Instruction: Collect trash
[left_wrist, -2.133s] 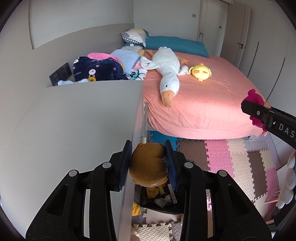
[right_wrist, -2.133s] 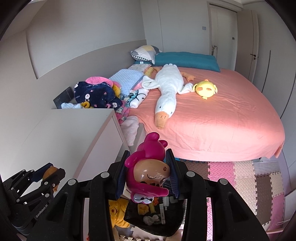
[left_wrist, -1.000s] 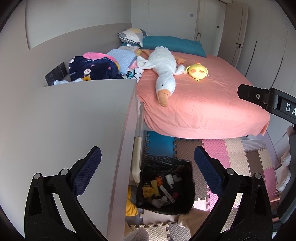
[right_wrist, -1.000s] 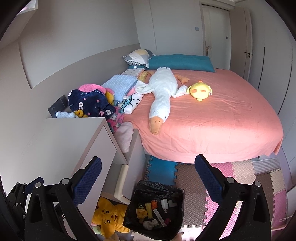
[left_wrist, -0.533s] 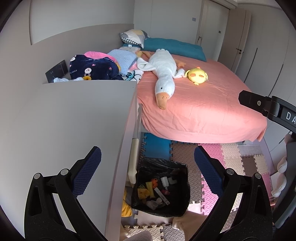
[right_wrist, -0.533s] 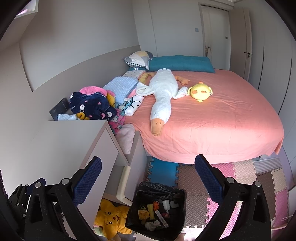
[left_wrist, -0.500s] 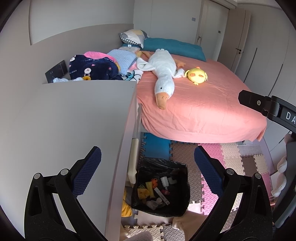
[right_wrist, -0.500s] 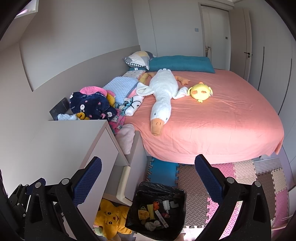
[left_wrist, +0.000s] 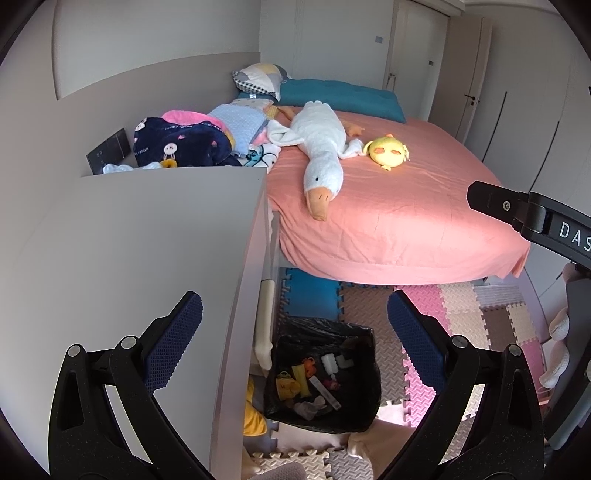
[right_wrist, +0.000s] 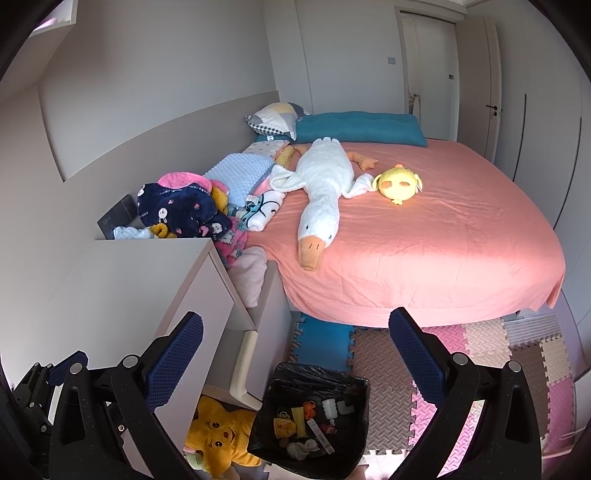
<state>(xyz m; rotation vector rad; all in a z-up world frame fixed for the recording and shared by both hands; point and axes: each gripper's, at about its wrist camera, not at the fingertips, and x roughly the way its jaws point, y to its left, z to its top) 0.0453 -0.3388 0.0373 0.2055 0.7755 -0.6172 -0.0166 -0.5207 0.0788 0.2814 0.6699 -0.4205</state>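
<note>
A black-lined trash bin (left_wrist: 360, 373) (right_wrist: 354, 413) stands on the foam floor mat beside a grey cabinet, holding several small toys and scraps. My left gripper (left_wrist: 293, 332) hangs open high above the bin and the cabinet's edge, nothing between its blue pads. My right gripper (right_wrist: 295, 347) is also open and empty, above the bin. Part of the right gripper's black body (left_wrist: 535, 221) shows at the right of the left wrist view, and the left gripper's fingers (right_wrist: 40, 384) show at the lower left of the right wrist view.
A grey cabinet (left_wrist: 147, 258) (right_wrist: 122, 295) fills the left. A pink bed (right_wrist: 424, 251) carries a white goose plush (right_wrist: 321, 195), a yellow chick plush (right_wrist: 397, 182) and piled clothes (right_wrist: 181, 210). A yellow star plush (right_wrist: 218, 435) lies by the bin.
Two seconds ago the left gripper held a brown plush and the right a pink doll head; both opened and the toys are gone from them. Both views have since risen slightly.
</note>
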